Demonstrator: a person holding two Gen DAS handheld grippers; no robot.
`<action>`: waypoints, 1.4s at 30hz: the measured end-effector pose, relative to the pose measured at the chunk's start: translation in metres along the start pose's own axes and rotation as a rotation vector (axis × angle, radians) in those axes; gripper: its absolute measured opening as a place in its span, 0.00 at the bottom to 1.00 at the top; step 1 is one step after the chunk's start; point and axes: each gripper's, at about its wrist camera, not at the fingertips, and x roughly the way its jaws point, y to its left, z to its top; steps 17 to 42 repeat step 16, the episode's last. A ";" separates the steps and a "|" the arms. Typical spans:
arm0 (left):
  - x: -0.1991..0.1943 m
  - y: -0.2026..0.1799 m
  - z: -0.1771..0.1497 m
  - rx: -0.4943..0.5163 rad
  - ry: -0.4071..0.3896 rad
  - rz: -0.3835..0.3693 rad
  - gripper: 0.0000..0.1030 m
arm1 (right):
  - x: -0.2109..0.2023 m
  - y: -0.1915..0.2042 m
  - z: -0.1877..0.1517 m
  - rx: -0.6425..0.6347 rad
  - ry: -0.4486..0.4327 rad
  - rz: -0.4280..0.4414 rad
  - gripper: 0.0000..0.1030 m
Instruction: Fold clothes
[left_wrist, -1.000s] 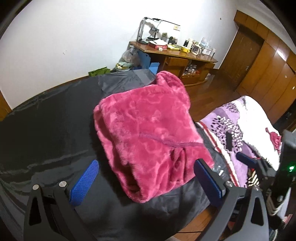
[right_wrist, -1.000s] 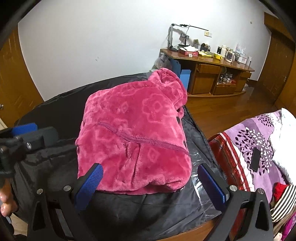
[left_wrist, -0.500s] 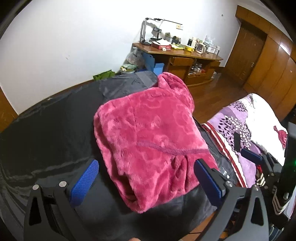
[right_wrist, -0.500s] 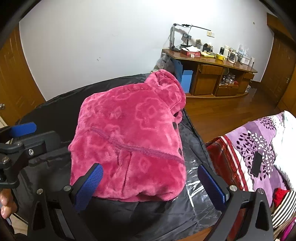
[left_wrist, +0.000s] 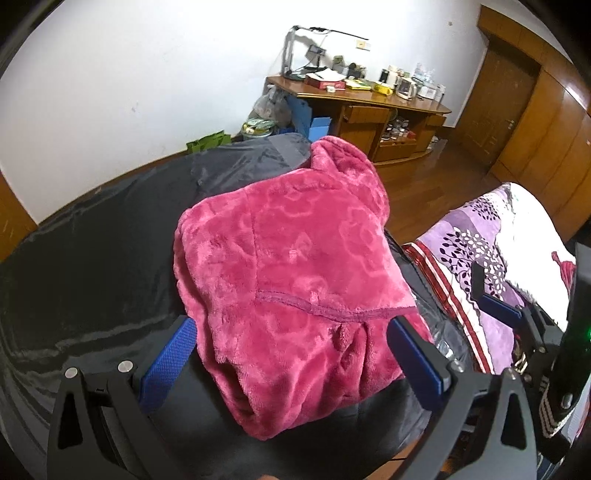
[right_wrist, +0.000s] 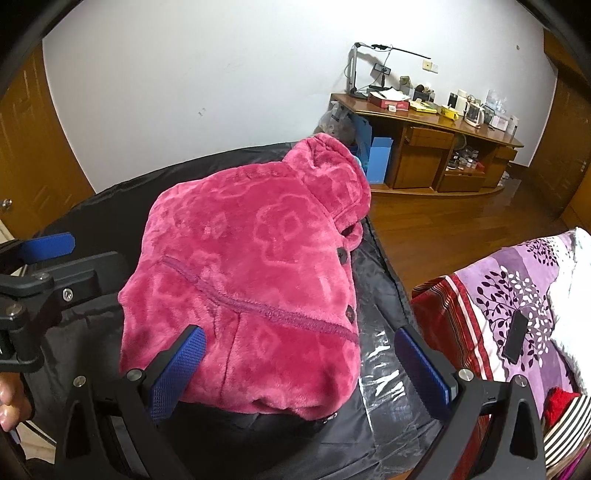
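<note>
Plush embossed fleece garment (left_wrist: 291, 280), slick black sheet (left_wrist: 92, 266), glossy wooden floor (right_wrist: 461, 221)

Magenta fleece jacket (left_wrist: 295, 273) folded (buttons showing), lying on dark cloth (left_wrist: 92, 266).

A black-covered worktop (left_wrist: 92, 266) spreads ahead of the hand-held gripper; far ahead to the right stands a cluttered wooden desk (right_wrist: 424, 114), and beside it right, a purple floral quilt (right_wrist: 517, 295)

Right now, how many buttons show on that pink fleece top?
2 on the pink fleece top, along its right edge: upper button, lower button. Folds may hide more.
</note>
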 end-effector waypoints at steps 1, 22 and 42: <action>0.002 0.001 0.000 -0.008 0.006 0.006 1.00 | 0.001 0.000 0.001 -0.004 0.000 0.000 1.00; 0.011 0.003 -0.004 -0.007 0.007 0.026 1.00 | 0.012 -0.003 0.002 -0.012 0.018 0.024 1.00; 0.011 0.003 -0.004 -0.007 0.007 0.026 1.00 | 0.012 -0.003 0.002 -0.012 0.018 0.024 1.00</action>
